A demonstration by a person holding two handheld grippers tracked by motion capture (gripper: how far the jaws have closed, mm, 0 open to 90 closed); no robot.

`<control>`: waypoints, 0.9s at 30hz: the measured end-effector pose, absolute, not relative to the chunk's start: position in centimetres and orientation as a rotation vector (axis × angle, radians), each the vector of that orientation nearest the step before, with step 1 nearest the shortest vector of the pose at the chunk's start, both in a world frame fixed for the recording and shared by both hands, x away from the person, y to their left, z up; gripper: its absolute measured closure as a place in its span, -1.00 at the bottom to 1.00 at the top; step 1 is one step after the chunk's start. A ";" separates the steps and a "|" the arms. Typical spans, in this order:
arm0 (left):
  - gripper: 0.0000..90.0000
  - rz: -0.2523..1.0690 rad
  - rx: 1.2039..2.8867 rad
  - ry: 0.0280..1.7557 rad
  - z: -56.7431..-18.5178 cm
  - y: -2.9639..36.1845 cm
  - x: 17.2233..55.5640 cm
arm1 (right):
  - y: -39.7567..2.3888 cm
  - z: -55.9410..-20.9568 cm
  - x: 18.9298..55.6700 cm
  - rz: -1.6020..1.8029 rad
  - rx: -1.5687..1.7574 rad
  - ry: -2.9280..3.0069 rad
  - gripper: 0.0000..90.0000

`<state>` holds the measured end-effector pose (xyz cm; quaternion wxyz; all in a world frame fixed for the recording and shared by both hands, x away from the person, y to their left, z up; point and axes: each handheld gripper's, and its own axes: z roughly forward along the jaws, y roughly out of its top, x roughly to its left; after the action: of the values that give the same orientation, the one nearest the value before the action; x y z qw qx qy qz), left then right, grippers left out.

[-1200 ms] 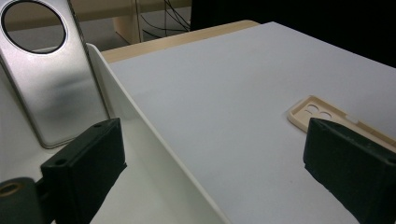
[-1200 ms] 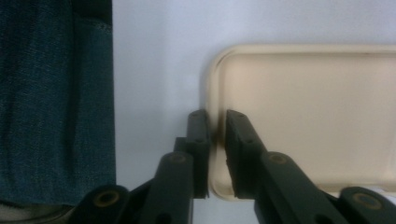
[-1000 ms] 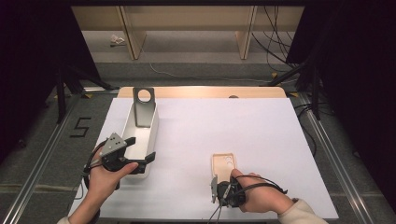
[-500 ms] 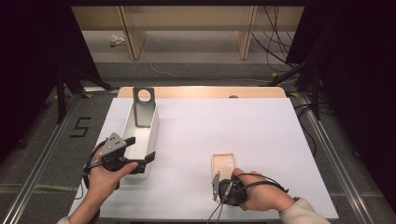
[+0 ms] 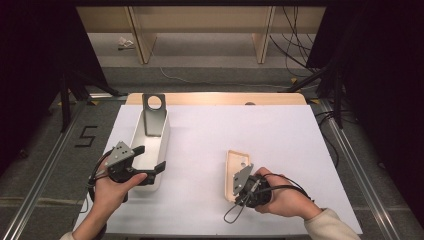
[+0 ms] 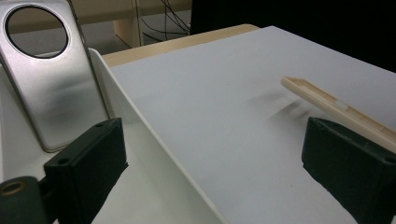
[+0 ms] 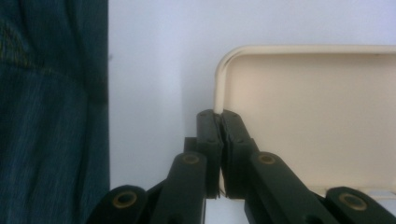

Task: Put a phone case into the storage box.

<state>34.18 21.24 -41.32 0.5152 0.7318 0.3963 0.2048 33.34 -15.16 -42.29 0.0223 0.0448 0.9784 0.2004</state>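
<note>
A cream phone case (image 5: 233,167) hangs tilted just above the white table near the front right. My right gripper (image 5: 234,191) is shut on its rim near one corner, and in the right gripper view the two pads (image 7: 219,119) pinch the thin cream wall of the case (image 7: 317,112). My left gripper (image 5: 148,159) stands open at the near end of a long white bin (image 5: 163,136), one jaw inside it and one outside. A silver metal stand (image 5: 152,119) with a round hole leans in the bin's far end. In the left gripper view the stand (image 6: 51,79) rises ahead and the case (image 6: 327,100) shows at the right.
The white table sheet (image 5: 260,130) lies bare between the bin and the case. A wooden strip (image 5: 215,98) runs along the table's far edge, with shelving and cables on the floor beyond. Blue cloth (image 7: 51,112) fills the left of the right gripper view.
The right hand has risen a little with the case, and the case has tipped up off the table. The left gripper has kept still.
</note>
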 end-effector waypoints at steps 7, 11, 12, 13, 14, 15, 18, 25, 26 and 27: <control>-0.86 0.496 1.756 0.960 -41.2 21.4 34.4 | -15.8 -41.8 34.5 0.882 0.221 2.907 0.96; -0.85 0.497 1.756 0.965 -41.2 21.5 34.4 | -15.9 -41.6 34.8 0.978 0.246 2.858 0.96; -0.85 0.496 1.756 0.964 -41.2 21.4 34.4 | -15.9 -41.6 34.9 0.999 0.253 2.849 0.96; -0.85 0.496 1.758 0.960 -41.2 21.4 34.5 | -15.9 -41.6 34.9 1.017 0.258 2.841 0.96; -0.85 0.496 1.756 0.962 -41.2 21.4 34.5 | -15.9 -41.6 35.0 1.035 0.266 2.833 0.96; -0.85 0.496 1.757 0.960 -41.1 21.4 34.5 | -15.9 -41.6 35.1 1.046 0.257 2.831 0.96; -0.84 0.496 1.755 0.959 -41.0 21.3 34.6 | -15.8 -41.6 35.1 1.082 0.269 2.816 0.96; -0.84 0.492 1.761 0.960 -40.9 21.2 34.7 | -15.8 -41.4 35.3 1.150 0.267 2.777 0.96; -0.84 0.492 1.761 0.959 -40.9 21.1 34.7 | -15.7 -41.4 35.3 1.158 0.262 2.782 0.96; -0.83 0.491 1.762 0.958 -40.8 21.1 34.7 | -15.7 -41.4 35.3 1.163 0.264 2.775 0.96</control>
<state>34.75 21.15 -40.80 0.5127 0.7326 0.3984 0.2042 35.32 -15.67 -41.41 0.0605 0.0873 0.9170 0.3844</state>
